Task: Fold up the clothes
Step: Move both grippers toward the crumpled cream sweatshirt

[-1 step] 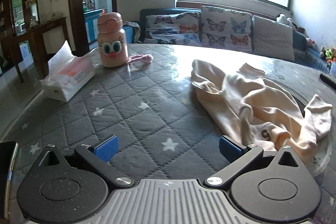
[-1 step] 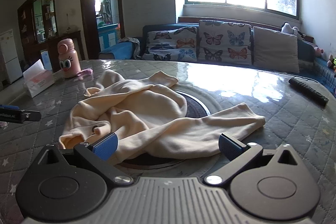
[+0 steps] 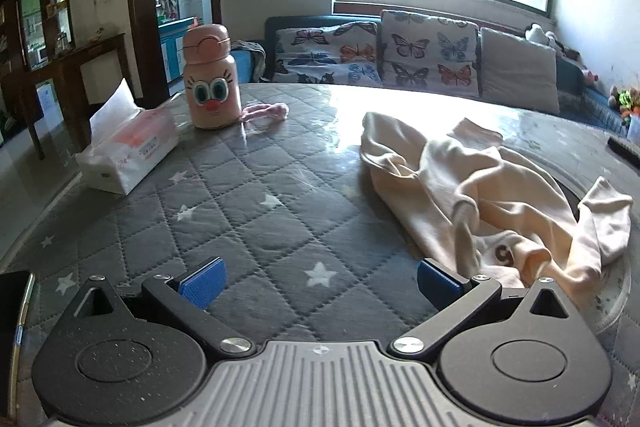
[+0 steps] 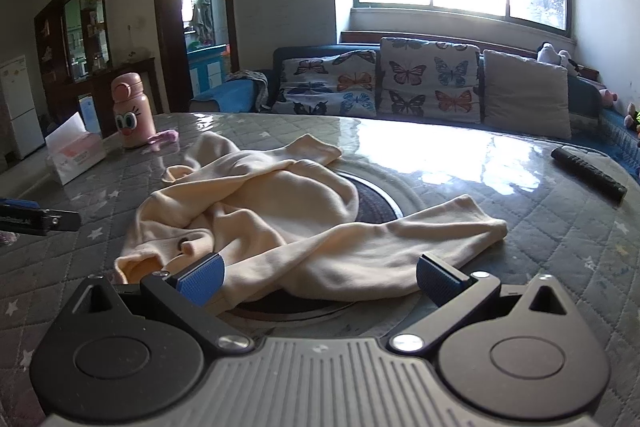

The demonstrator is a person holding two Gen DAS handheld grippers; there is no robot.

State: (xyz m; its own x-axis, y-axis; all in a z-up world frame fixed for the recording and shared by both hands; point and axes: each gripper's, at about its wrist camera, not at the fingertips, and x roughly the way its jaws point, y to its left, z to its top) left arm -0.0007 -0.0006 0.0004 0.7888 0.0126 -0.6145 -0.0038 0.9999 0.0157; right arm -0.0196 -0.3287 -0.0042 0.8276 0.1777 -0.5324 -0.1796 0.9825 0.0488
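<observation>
A crumpled cream garment (image 4: 280, 223) lies on the grey quilted table cover (image 4: 560, 227), partly over a round turntable (image 4: 372, 203). In the left wrist view the garment (image 3: 480, 199) lies to the right. My left gripper (image 3: 320, 277) is open and empty, low over bare quilt, with its right pad beside the garment's near edge. My right gripper (image 4: 318, 277) is open and empty, just in front of the garment's near edge, one sleeve (image 4: 440, 235) stretching right. The left gripper's tip shows at the left edge of the right wrist view (image 4: 40, 219).
A pink cartoon-face bottle (image 3: 212, 79), a tissue pack (image 3: 128, 151) and a pink hair tie (image 3: 264, 111) sit at the far left. A black remote (image 4: 588, 171) lies far right. A phone (image 3: 12, 307) lies at the left edge. A sofa (image 4: 400, 83) stands behind.
</observation>
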